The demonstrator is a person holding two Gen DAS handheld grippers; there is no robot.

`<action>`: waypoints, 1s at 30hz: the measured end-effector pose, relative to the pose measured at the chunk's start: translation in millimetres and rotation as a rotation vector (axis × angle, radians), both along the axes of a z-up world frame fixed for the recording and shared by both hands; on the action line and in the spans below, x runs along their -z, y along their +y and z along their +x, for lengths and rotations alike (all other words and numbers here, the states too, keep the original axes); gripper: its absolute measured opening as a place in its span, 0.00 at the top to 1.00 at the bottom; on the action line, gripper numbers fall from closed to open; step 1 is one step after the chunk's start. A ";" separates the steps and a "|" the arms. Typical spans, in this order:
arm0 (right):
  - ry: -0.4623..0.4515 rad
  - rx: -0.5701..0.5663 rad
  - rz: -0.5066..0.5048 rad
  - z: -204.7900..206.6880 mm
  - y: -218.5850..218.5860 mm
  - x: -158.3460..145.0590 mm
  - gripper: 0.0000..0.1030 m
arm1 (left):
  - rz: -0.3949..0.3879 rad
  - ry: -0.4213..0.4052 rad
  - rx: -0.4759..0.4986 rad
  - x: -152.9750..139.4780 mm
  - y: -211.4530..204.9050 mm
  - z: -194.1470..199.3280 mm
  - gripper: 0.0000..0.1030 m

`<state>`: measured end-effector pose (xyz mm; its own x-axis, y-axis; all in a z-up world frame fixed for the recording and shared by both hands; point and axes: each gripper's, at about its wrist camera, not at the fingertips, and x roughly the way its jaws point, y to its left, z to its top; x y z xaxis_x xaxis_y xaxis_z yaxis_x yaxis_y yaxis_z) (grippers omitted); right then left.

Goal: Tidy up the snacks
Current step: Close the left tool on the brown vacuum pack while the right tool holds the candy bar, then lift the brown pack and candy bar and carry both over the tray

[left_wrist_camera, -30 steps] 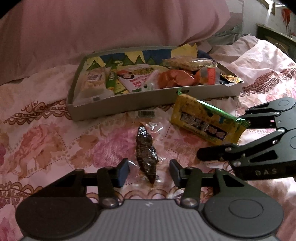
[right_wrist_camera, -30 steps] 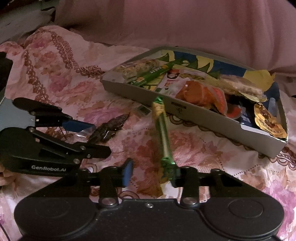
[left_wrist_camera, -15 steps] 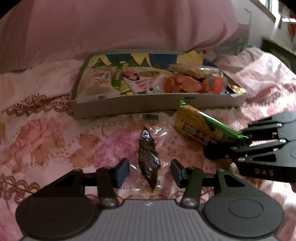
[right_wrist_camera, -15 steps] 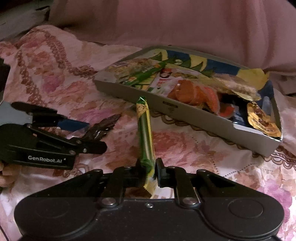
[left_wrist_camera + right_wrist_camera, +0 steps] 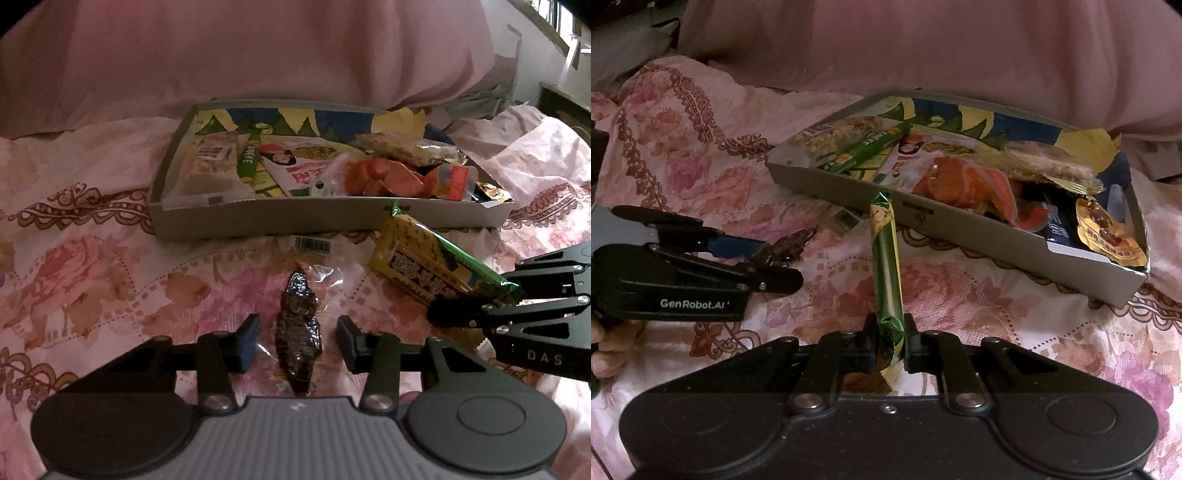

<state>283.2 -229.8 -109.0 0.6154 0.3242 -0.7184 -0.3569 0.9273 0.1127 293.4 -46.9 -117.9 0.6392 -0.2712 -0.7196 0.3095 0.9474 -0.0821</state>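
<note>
Lettering "GenRobot.AI" marks left tongs (image 5: 764,258) – closing around dark snack (image 5: 298,332); right tongs (image 5: 889,339) clamp green bar (image 5: 886,266).

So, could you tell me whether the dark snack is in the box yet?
Out: the dark snack lies on the bedspread.

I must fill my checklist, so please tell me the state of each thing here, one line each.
Grey cardboard tray: open, holding many snacks.
Green-and-yellow snack bar: outside the tray, near end clamped.
Dark snack in clear wrapper: lying on the bedspread, not gripped.
Right gripper: shut on the bar.
Left gripper: jaws closing around the dark snack.
</note>
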 end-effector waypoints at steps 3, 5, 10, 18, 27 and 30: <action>0.003 -0.001 -0.006 -0.9 0.9 -0.8 0.89 | 0.019 0.003 -0.008 -2.5 -4.9 -4.3 0.53; 0.002 -0.009 -0.020 -2.6 3.1 -1.9 0.89 | 0.017 0.008 -0.010 -4.6 -6.6 -7.4 0.53; -0.007 -0.012 -0.038 -6.9 5.8 -5.0 0.90 | 0.001 -0.002 -0.009 -10.6 -7.5 -13.3 0.54; -0.036 -0.013 -0.021 -17.3 7.0 -18.2 0.90 | -0.017 -0.032 -0.026 -22.3 -5.5 -19.6 0.54; -0.107 0.038 0.007 -33.7 1.4 -48.7 0.90 | -0.070 -0.108 -0.052 -48.5 3.3 -29.8 0.53; -0.135 0.075 0.041 -35.1 -1.2 -58.6 0.90 | -0.085 -0.146 -0.071 -59.3 5.9 -31.4 0.53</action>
<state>248.0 -231.0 -50.4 0.7291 0.3016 -0.6144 -0.3016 0.9474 0.1071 262.0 -41.1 -58.5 0.7548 -0.2775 -0.5944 0.2567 0.9588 -0.1216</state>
